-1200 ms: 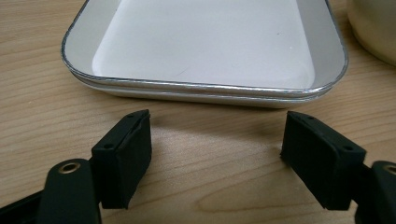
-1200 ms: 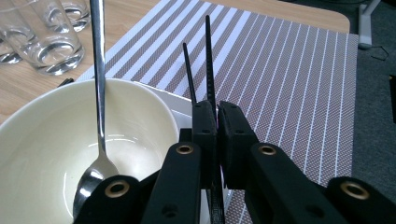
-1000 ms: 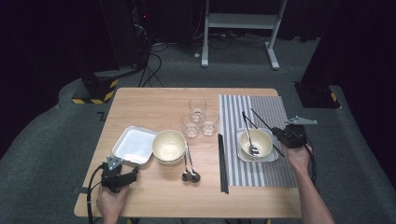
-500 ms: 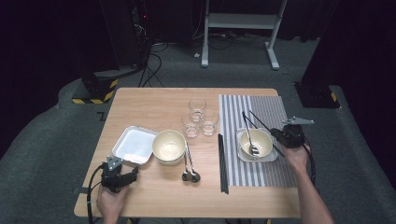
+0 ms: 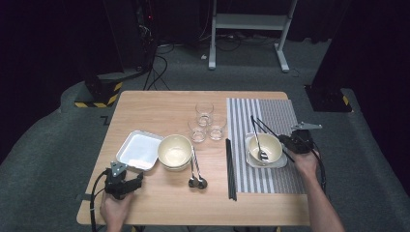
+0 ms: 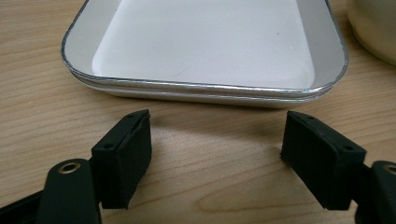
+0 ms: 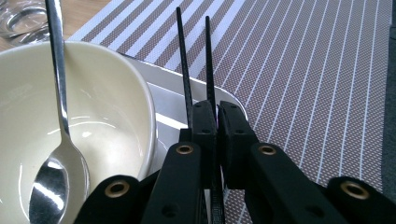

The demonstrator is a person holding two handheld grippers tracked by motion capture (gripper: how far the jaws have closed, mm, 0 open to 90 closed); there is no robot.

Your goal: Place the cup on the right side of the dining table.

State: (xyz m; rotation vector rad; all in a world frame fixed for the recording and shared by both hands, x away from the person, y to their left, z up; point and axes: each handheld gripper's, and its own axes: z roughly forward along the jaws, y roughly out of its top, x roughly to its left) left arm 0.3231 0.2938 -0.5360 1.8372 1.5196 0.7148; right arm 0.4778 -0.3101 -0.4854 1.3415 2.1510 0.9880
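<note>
R fingers point(image 7: 215, 122) clamped on a pair of black chopsticks point(image 7: 196, 60), tips pointing to 12 o'clock over the striped mat point(image 7: 317, 70). Cream bowl point(image 7: 107, 116) w/ spoon point(image 7: 58, 140) sits at 9 o'clock of them, on a white tray point(image 7: 173, 107). L fingers point(image 6: 217, 158) wide apart, nothing between, low over counter point(image 6: 42, 116); white tray stack point(image 6: 205, 51) just beyond at 12 o'clock.

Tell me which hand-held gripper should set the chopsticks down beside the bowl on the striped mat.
Right. The right hand-held gripper is already shut on the chopsticks beside the bowl on the striped mat. The left hand-held gripper sits open across the table, facing the white tray.
</note>
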